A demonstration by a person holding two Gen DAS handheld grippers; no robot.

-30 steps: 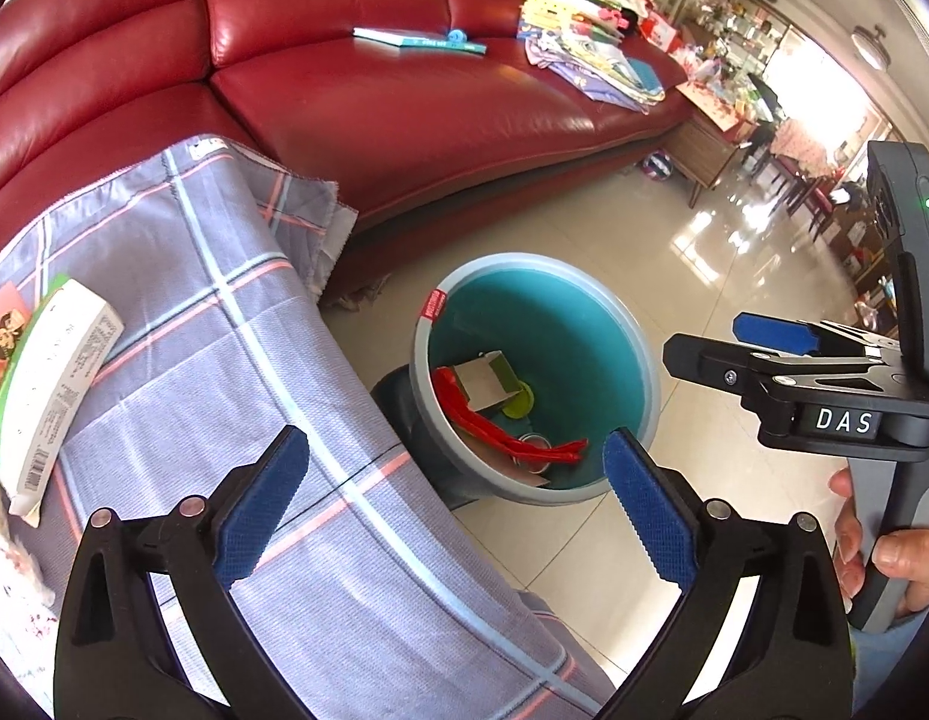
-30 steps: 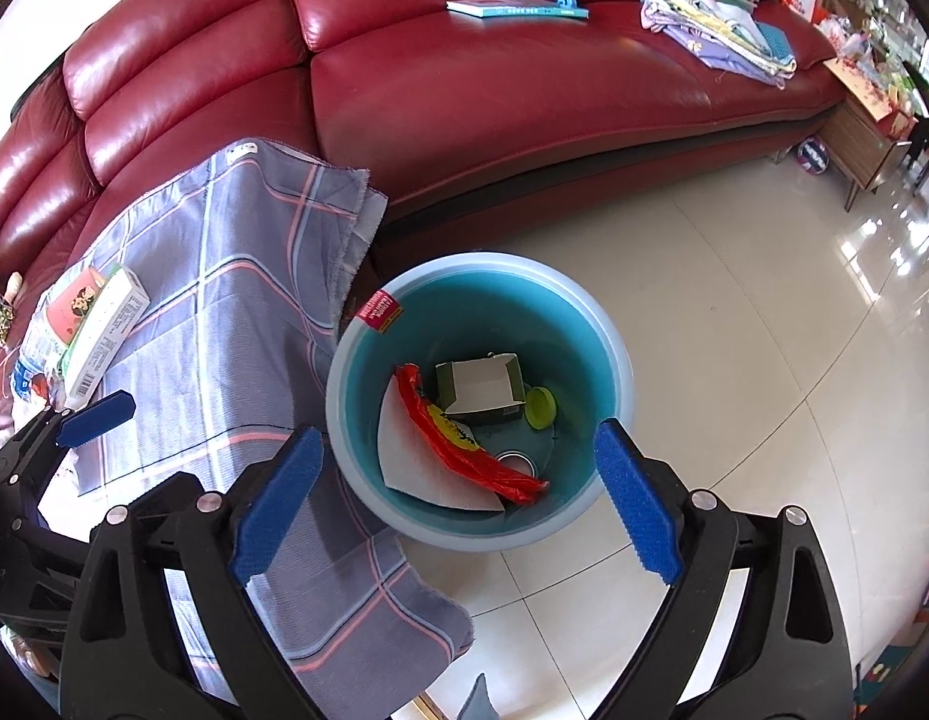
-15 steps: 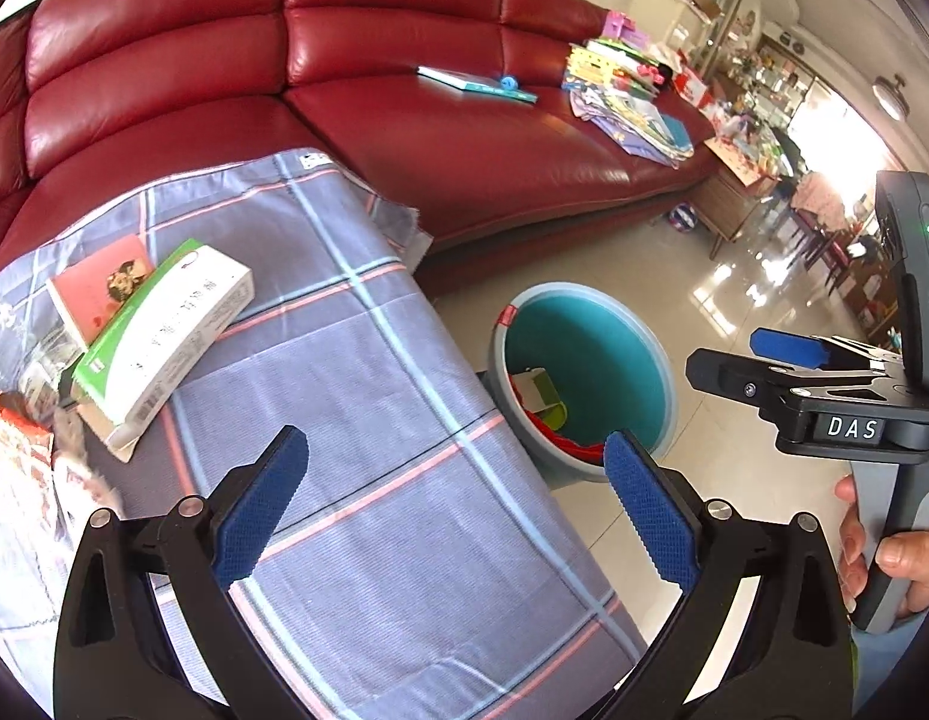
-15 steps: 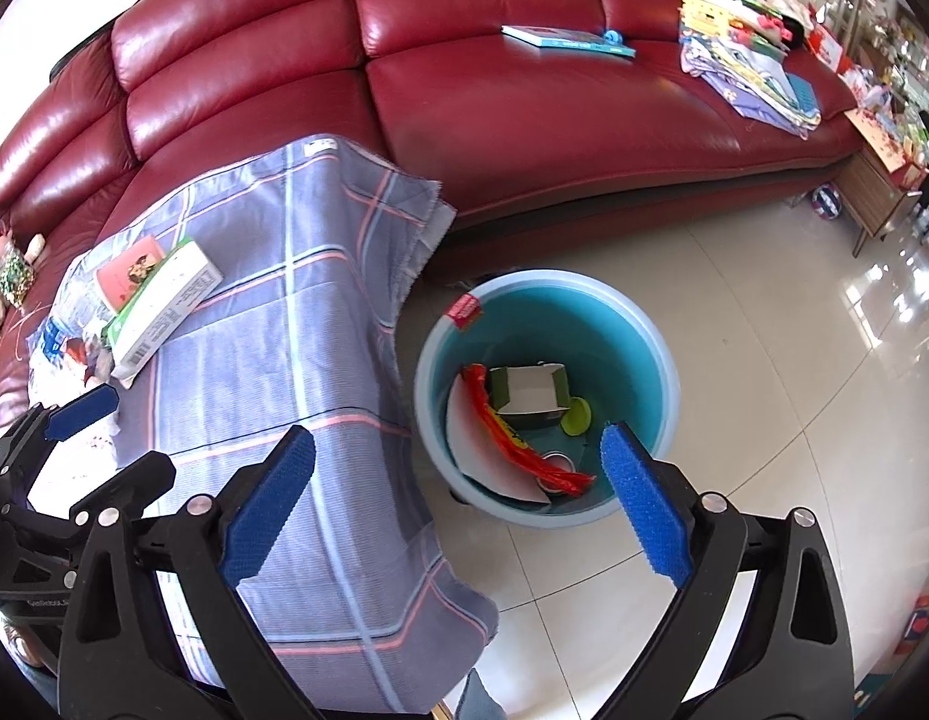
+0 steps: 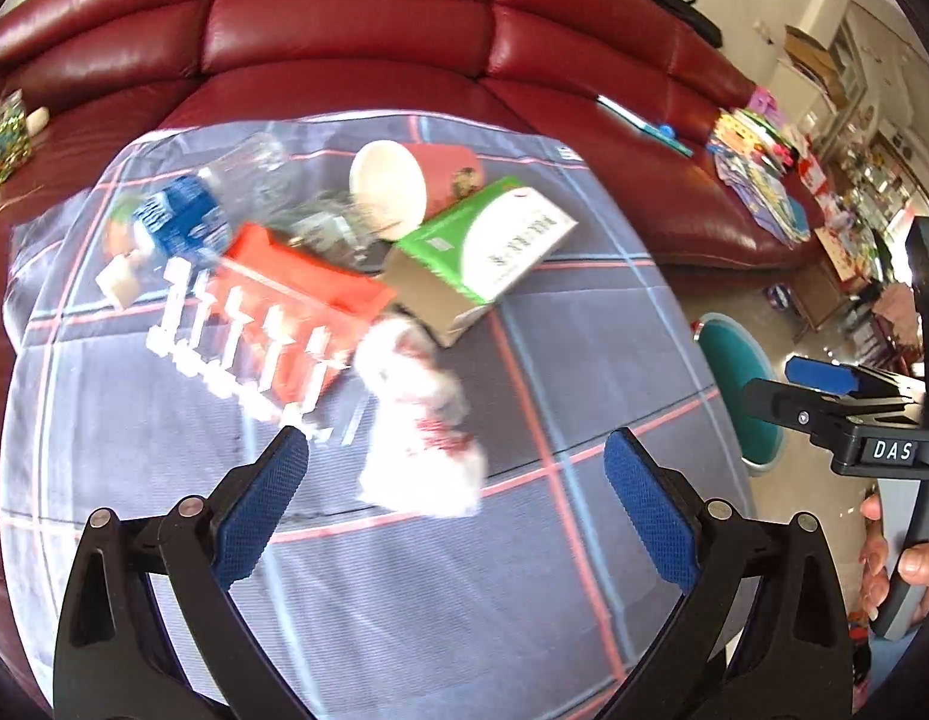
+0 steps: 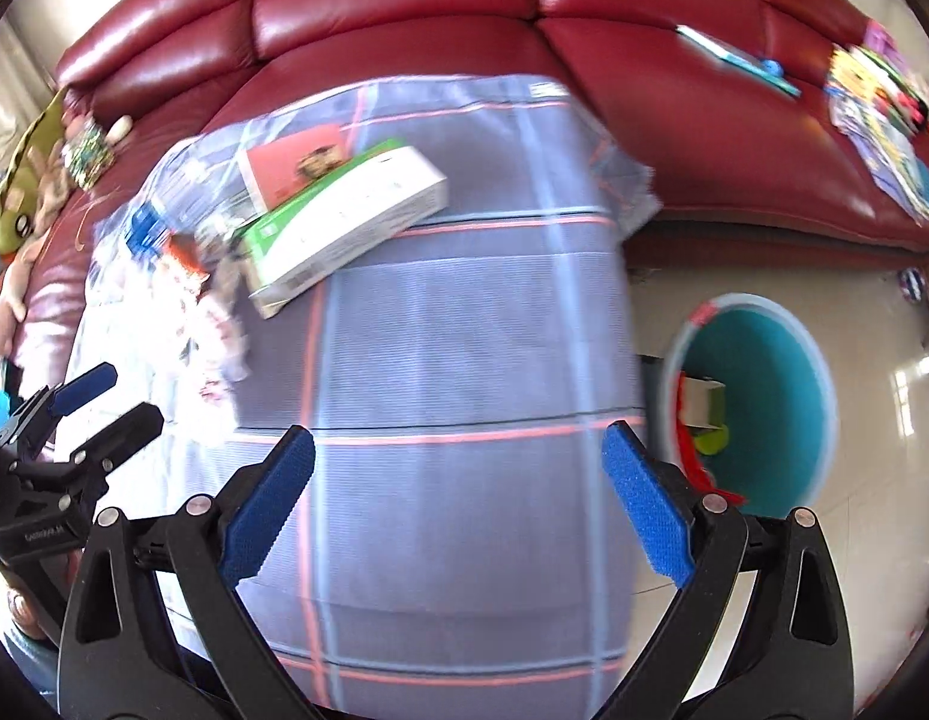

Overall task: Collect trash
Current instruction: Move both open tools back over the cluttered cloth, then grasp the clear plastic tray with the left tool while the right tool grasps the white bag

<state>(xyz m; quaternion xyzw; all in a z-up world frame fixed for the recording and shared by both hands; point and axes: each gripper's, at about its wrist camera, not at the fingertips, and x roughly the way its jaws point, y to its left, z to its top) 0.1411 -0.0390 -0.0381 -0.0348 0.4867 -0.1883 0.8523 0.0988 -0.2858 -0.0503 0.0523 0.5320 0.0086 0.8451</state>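
Trash lies on a plaid cloth (image 5: 404,570) over a table: a crumpled white tissue (image 5: 422,420), a green-and-white box (image 5: 488,246), a red packet with white strips (image 5: 284,312), a paper cup (image 5: 398,186) and a clear bottle with a blue label (image 5: 188,216). My left gripper (image 5: 458,492) hovers open just short of the tissue. My right gripper (image 6: 458,498) is open over bare cloth, with the box (image 6: 344,222) ahead on the left. A teal bin (image 6: 758,396) stands on the floor to the right with a red wrapper and a small carton inside.
A red leather sofa (image 5: 356,30) curves behind the table, with a book (image 6: 740,60) and stacked papers (image 6: 884,120) on its seat. Glossy tiled floor (image 6: 872,540) surrounds the bin. A hand (image 5: 902,564) holds the right gripper's handle at the right edge.
Both grippers have swung left, away from the bin and over the cloth. The pile of trash is now in front of the left gripper. Both stayed open.
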